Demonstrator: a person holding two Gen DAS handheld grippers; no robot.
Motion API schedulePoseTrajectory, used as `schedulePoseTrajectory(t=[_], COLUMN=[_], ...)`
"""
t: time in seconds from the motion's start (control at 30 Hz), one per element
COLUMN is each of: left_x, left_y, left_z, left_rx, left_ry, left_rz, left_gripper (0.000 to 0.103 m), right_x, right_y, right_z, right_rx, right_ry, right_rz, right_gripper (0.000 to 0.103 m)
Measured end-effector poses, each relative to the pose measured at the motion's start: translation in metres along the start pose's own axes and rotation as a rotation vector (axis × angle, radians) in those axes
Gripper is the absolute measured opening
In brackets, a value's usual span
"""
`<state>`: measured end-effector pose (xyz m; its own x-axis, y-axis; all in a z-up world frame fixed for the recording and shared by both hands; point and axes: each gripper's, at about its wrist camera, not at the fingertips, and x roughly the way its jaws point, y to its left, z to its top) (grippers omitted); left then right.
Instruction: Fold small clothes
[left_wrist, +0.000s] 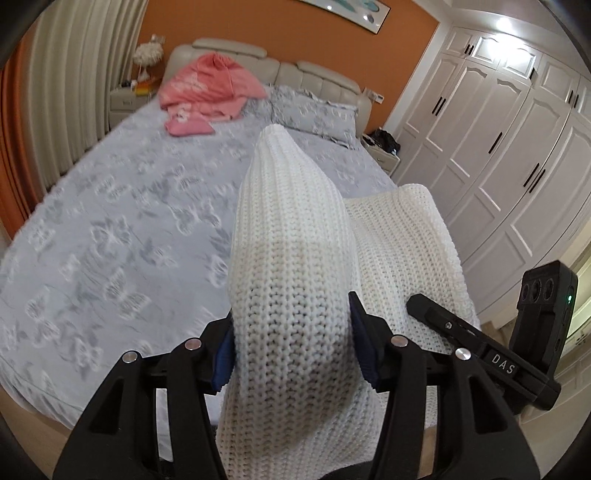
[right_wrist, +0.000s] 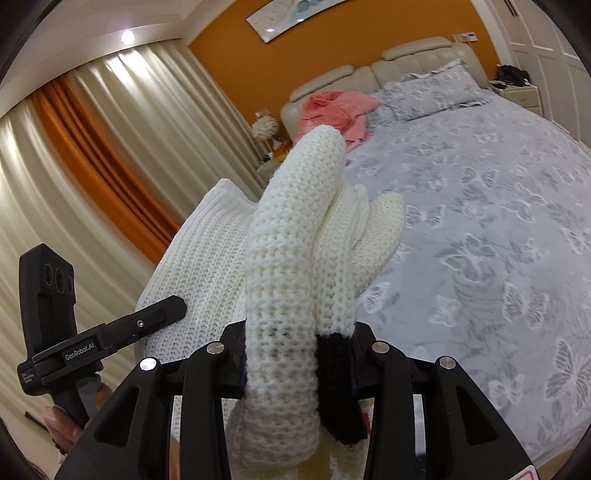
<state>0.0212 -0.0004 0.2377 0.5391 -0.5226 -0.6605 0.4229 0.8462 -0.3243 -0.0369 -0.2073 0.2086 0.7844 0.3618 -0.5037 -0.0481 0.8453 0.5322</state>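
Closest to each camera, a thick roll of white knitted sweater (left_wrist: 291, 295) fills the gap between black fingers. The left gripper (left_wrist: 291, 354) pinches a ribbed fold of it between blue pads, and the knit bulges forward past the fingertips like a rounded cone. The right gripper (right_wrist: 299, 365) clamps another bunch of the same sweater (right_wrist: 284, 280), where a dark trim strip lies against the right-hand finger. Between the two tools the rest of the garment hangs as a flat, chunky, cream-white sheet, held up in the air above the bed.

In the left view the other tool's black body (left_wrist: 517, 343) shows at the lower right; in the right view a hand (right_wrist: 61, 424) grips the left tool's handle.

Below and beyond lies the bed (left_wrist: 122, 229), covered in a grey quilted spread with pale butterfly shapes. Farther back, a crumpled pink garment (left_wrist: 207, 88) rests near matching grey pillows (left_wrist: 314, 114) and a padded beige headboard (left_wrist: 258, 61). Behind stand an orange wall (left_wrist: 295, 37), pleated cream and orange curtains (right_wrist: 110, 155), and white panelled wardrobes (left_wrist: 498, 140) with dark handles.
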Motion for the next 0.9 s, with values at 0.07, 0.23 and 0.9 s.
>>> schedulePoseTrajectory(t=[0.07, 0.23, 0.9], left_x=[-0.01, -0.016, 0.16], left_y=[0.009, 0.04, 0.199], left_z=[0.004, 0.015, -0.094], left_rx=[0.009, -0.011, -0.236], left_ry=[-0.022, -0.041, 0.249], left_rz=[0.011, 0.016, 0.188], left_gripper=[0.052, 0.052, 0.082], right_x=[0.011, 0.04, 0.205], right_y=[0.008, 0.03, -0.086], right_z=[0.002, 0.009, -0.093], right_rx=[-0.015, -0.046, 0.114], right_ry=[0.0, 0.01, 0.355], right_rz=[0.013, 0.027, -0.273], right_gripper=[0.037, 0.037, 0.057])
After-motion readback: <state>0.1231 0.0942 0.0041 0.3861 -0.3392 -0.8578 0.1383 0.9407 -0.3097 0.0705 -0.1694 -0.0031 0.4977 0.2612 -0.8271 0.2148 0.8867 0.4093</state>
